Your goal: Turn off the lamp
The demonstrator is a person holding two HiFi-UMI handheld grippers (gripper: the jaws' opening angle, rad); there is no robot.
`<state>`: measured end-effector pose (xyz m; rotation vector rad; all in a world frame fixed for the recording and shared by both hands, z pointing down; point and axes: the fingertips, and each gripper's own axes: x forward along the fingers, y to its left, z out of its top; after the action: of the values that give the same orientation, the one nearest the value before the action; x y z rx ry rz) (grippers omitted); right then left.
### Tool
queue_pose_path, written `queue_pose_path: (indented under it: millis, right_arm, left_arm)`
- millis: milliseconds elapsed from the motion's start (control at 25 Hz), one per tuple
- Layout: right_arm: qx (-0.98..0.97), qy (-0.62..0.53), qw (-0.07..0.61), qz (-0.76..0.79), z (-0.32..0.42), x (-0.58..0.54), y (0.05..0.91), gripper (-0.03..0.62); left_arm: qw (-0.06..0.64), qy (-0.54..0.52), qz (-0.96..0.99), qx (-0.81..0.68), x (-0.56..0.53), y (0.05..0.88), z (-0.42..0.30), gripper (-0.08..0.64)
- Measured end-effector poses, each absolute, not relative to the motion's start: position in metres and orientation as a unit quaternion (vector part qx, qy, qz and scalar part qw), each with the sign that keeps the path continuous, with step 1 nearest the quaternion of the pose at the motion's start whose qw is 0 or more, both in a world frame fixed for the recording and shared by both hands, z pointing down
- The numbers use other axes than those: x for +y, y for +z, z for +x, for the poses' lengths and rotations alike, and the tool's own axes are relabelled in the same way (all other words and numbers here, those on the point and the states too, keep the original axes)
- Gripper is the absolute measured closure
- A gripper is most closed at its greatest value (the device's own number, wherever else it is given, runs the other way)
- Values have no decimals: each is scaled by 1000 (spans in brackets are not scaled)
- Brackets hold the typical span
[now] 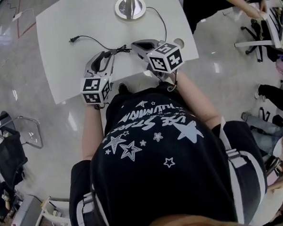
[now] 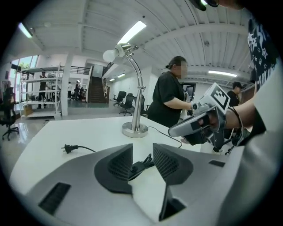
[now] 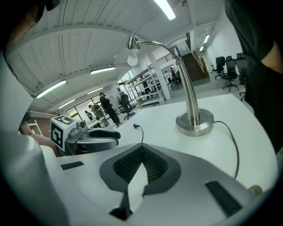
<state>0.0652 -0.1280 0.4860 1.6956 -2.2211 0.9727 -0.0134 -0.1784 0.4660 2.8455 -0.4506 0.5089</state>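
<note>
A chrome gooseneck lamp stands on its round base (image 1: 130,8) at the far end of the white table (image 1: 72,76); its bulb (image 2: 110,55) hangs over the table, and I cannot tell whether it is lit. The black cord (image 1: 159,18) loops from the base to an inline switch (image 2: 140,167), and its plug (image 1: 72,40) lies loose on the table. My left gripper (image 1: 107,56) hovers just above the switch, open, with the switch seen in the gap and untouched. My right gripper (image 1: 134,45) is beside it on the right, shut on nothing.
A person in black (image 2: 170,99) stands at the table's far right side. A small round object (image 1: 178,42) lies near the table's right edge. Office chairs (image 1: 12,151) and shelving stand on the floor around the table.
</note>
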Motion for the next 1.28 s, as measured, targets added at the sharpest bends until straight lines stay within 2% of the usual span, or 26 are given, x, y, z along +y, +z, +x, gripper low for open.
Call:
queue_pose_path:
  millis: [320,520,640,1280]
  right_arm:
    - [-767,317,87,551,102,-99,480,586]
    - [-773,317,75,544,130,-79,482,586]
    - [-781,316,68,535,141,-71,484,586]
    - [-803,288,99,512,197,2,467,586]
  left_arm:
    - [96,165,966,-176,-145,451,22,416]
    - [84,168,961,-202,-126,447,44,524]
    - [84,167,957,-221,-117,446,51,549]
    - [99,138,947,-271,-40,433,102,549]
